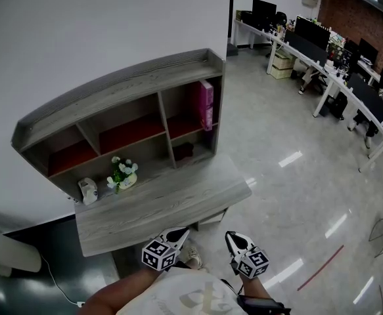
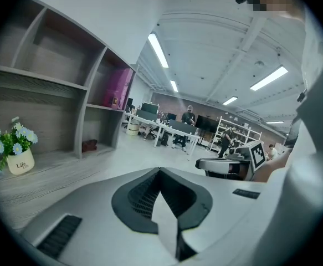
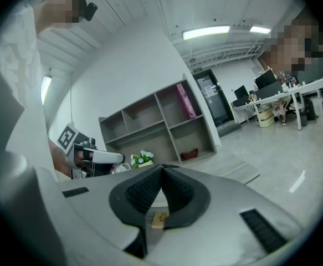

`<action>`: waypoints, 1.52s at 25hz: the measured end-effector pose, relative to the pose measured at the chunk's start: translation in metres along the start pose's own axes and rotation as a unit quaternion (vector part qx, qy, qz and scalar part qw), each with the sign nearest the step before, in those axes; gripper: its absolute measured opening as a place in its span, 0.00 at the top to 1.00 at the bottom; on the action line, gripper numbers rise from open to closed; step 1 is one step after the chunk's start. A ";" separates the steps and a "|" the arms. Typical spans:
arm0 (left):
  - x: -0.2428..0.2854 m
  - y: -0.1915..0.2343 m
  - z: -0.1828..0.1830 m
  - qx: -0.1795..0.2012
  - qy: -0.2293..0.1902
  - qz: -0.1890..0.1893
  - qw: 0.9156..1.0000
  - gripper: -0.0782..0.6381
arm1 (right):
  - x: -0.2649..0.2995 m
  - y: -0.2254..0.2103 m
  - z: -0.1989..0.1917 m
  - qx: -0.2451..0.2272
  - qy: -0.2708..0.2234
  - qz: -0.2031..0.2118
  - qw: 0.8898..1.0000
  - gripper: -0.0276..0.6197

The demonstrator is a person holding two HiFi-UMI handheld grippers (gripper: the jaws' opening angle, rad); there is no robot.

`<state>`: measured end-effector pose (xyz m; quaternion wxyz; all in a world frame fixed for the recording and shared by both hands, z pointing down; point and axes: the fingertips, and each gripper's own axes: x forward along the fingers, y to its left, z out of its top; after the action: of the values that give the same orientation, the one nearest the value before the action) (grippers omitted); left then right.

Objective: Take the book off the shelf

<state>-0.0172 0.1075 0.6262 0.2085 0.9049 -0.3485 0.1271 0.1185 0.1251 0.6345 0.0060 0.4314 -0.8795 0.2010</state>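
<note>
The pink book (image 1: 206,104) is standing upright in the top right compartment of the grey shelf (image 1: 112,84), against that compartment's right wall. The left gripper (image 1: 180,233) is hovering at the near edge of the desk (image 1: 178,202), its jaws pressing together with nothing between them. The right gripper (image 1: 233,237) is hovering beside it, jaws likewise meeting and holding nothing. Both are sitting well apart from the book. A small flower pot (image 1: 122,176) is resting on the desk
</note>
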 end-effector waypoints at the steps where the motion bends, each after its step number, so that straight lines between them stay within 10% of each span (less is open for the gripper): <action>1: -0.001 -0.001 -0.001 0.000 0.000 0.000 1.000 0.89 | -0.001 0.000 0.000 0.001 0.000 0.000 1.000 0.95; 38: 0.067 0.057 0.030 -0.022 -0.002 0.002 1.000 0.89 | 0.066 -0.065 0.030 -0.004 0.030 -0.001 1.000 0.95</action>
<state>-0.0047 0.0165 0.6417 0.2276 0.8996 -0.3537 0.1178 0.1312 0.0290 0.6418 0.0346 0.4262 -0.8792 0.2102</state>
